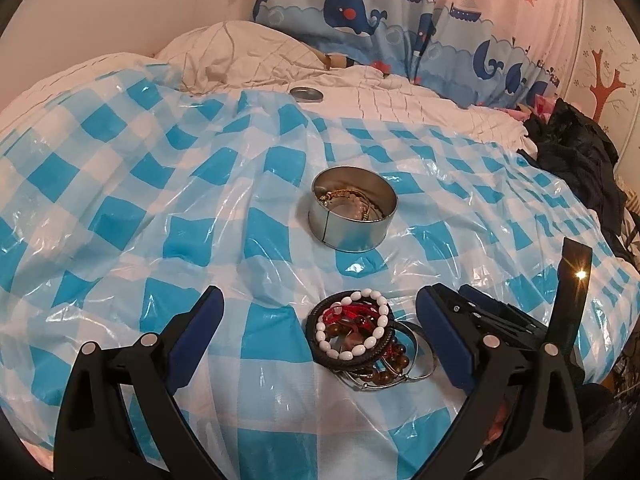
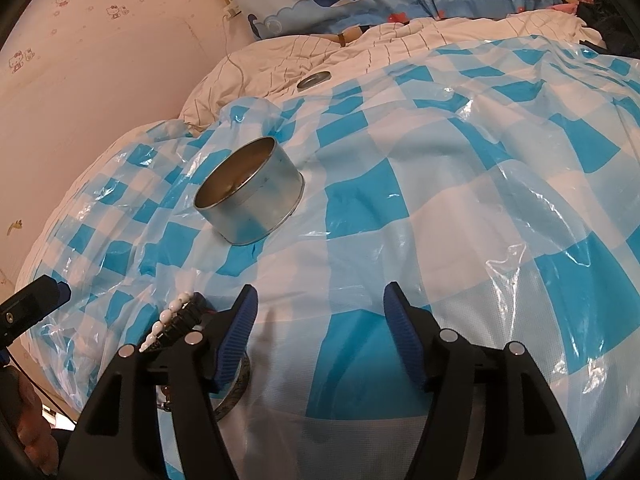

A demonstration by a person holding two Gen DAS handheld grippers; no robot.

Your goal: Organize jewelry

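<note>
Between wide left gripper [image 1: 318, 322] jaws, bracelet pile [image 1: 360, 330], tin [image 1: 354, 214] beyond

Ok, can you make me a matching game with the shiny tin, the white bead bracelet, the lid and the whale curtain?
Things:
1. round tin
2. white bead bracelet
3. tin lid
4. whale curtain

Places:
A. hanging behind the bed
B. on top of the bracelet pile, between the left gripper's open fingers
C. on the checked sheet, jewelry inside
D. far back on the white bedding

Pairs: 1-C, 2-B, 3-D, 4-A
</note>
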